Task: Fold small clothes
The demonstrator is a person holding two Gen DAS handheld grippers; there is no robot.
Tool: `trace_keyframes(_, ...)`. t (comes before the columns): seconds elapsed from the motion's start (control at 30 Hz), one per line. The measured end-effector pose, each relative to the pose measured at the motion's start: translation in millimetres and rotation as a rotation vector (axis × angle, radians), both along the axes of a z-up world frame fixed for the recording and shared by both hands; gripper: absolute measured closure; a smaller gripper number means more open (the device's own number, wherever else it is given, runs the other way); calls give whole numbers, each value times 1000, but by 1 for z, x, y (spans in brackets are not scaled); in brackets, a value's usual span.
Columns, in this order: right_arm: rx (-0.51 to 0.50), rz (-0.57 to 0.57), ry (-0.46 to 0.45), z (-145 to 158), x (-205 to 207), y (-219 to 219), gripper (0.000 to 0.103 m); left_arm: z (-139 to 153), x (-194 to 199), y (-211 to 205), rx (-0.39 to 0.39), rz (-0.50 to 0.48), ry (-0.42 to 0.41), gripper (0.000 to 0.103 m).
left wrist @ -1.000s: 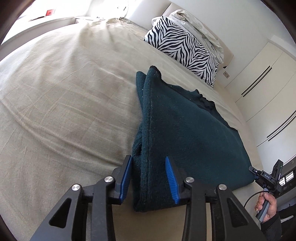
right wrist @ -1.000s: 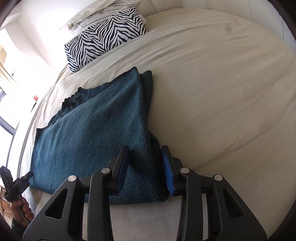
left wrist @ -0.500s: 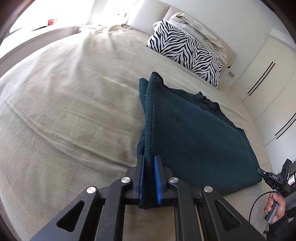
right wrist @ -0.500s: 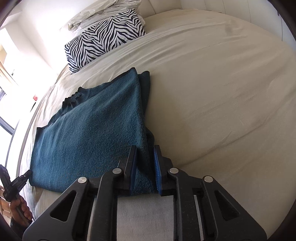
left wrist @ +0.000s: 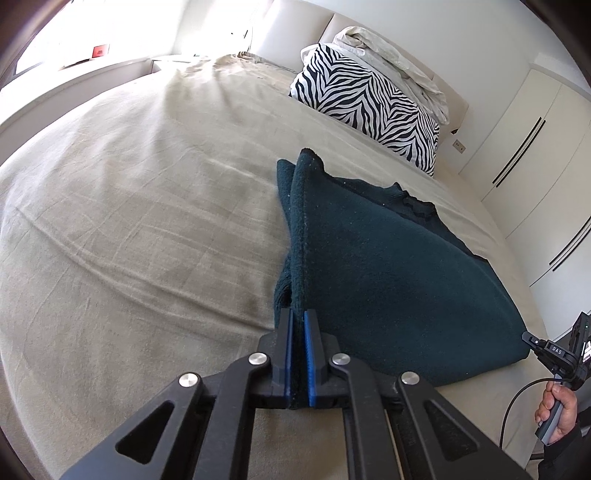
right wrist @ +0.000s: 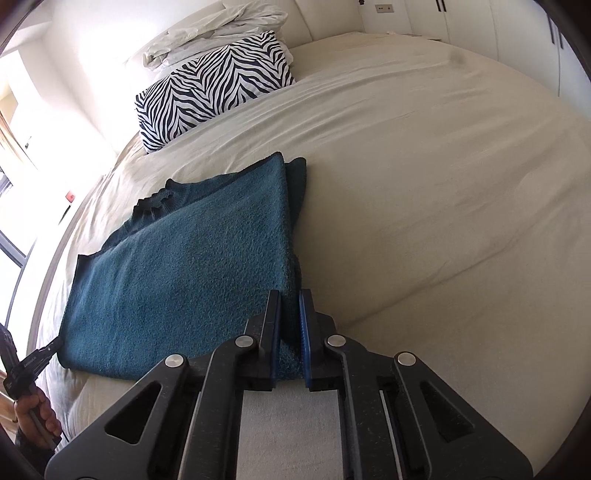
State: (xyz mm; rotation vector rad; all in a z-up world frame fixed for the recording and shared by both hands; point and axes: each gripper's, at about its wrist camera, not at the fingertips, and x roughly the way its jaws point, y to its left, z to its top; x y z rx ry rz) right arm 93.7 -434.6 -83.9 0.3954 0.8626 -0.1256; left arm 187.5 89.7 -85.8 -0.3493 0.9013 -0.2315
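Lying flat on the bed [left wrist: 129, 229], a teal, nubby knitted sweater [left wrist: 388, 280] is folded into a rough rectangle, its ribbed collar turned toward the zebra-striped pillow [left wrist: 369, 107]. The left gripper [left wrist: 298, 354] is clamped narrowly on one near corner of the sweater, thick fabric pinched between its ridged blue pads. The right gripper [right wrist: 290, 339] is closed on the other near corner, doubled layers held between its pads. Smooth beige sheeting with soft creases is seen around the sweater. Crumpled white bedding [right wrist: 218, 33] is heaped behind the pillow.
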Motion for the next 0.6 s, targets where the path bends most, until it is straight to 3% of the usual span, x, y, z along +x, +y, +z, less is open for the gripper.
trace_keyframes(0.17,0,-14,-8,0,-5,0,95,-2,-6,3,3,1,4,96)
trace_keyframes(0.27,-95,13,-41,12,-5,15,95,1,-6,0,22,-8,-8,96)
trace_keyframes(0.37,-190,59,-35,20,2,29,95,1,0,2,-10,-6,-4,96)
trace_keyframes(0.47,-150,73,-20,22,5,25,94,0,4,1,-20,-16,12,96)
trace_keyframes(0.6,-22,51,58,1,3,1,92,-9,5,3,-29,-19,40,96)
